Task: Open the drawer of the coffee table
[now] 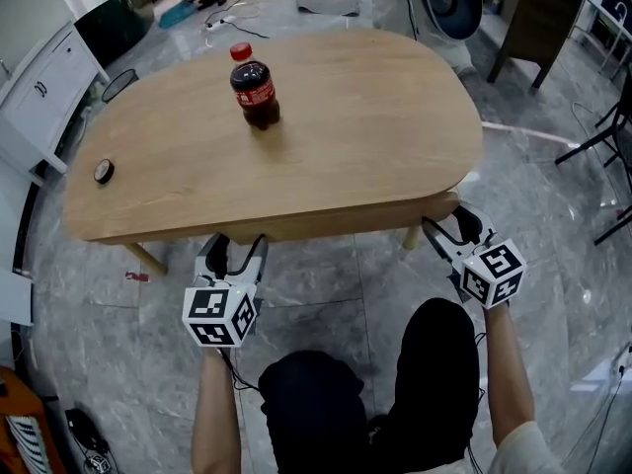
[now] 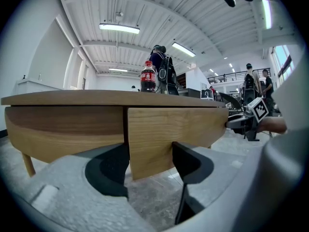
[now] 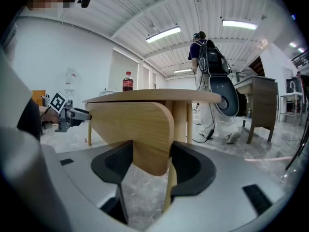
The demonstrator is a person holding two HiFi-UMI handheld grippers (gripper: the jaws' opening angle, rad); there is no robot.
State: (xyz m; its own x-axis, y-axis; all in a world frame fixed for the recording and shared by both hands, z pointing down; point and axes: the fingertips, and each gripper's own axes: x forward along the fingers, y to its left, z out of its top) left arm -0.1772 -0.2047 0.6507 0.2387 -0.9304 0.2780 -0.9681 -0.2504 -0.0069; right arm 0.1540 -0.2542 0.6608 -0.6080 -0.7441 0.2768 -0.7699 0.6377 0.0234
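Observation:
The oval wooden coffee table (image 1: 346, 136) has a drawer front (image 1: 355, 222) under its near edge. My left gripper (image 1: 240, 243) is at the left end of the drawer front (image 2: 164, 129), and its jaws press on both faces of the panel. A dark seam separates that end from the fixed apron (image 2: 63, 127). My right gripper (image 1: 444, 227) is clamped the same way on the rounded right end of the drawer front (image 3: 140, 129). In their own views the left gripper (image 2: 149, 163) and the right gripper (image 3: 145, 166) each show the wood filling the gap between the pads.
A cola bottle (image 1: 254, 89) stands on the tabletop towards the back. A small black round object (image 1: 104, 171) lies near the left rim. The person's knees (image 1: 434, 363) are just in front of the table. A white cabinet (image 1: 39, 92) stands to the left and a dark desk (image 1: 528, 13) at the far right.

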